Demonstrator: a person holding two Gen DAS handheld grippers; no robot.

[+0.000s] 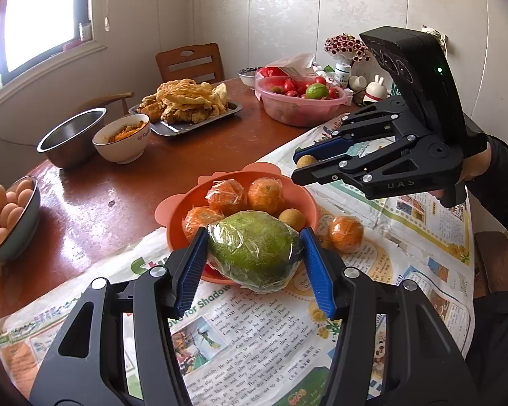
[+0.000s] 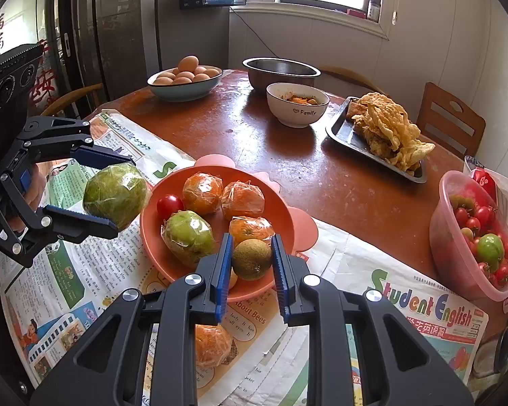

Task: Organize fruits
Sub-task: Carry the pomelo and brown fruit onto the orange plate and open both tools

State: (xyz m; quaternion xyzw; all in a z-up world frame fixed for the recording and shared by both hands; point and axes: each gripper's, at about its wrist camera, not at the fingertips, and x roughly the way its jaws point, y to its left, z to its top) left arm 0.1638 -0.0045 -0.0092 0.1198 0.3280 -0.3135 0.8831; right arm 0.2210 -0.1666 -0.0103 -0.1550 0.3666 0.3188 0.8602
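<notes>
My left gripper (image 1: 254, 237) is shut on a large green fruit in plastic wrap (image 1: 254, 250), held just above the near rim of the orange bowl (image 1: 186, 199). In the right wrist view that fruit (image 2: 115, 194) hangs left of the bowl (image 2: 149, 233), between the pads of the left gripper (image 2: 122, 194). My right gripper (image 2: 252, 240) is shut on a small brown round fruit (image 2: 252, 258) over the bowl's near side. The bowl holds several wrapped oranges (image 2: 203, 193), a second green wrapped fruit (image 2: 188, 237) and a cherry tomato (image 2: 169, 204). One wrapped orange (image 1: 345, 233) lies on the newspaper.
Newspaper (image 2: 423, 304) covers the near part of the brown table. A pink basin of tomatoes (image 2: 457, 237) stands at the right. An egg bowl (image 2: 186, 81), a steel bowl (image 2: 281, 71), a white bowl (image 2: 298, 108) and a tray of fried food (image 2: 382, 135) lie further back.
</notes>
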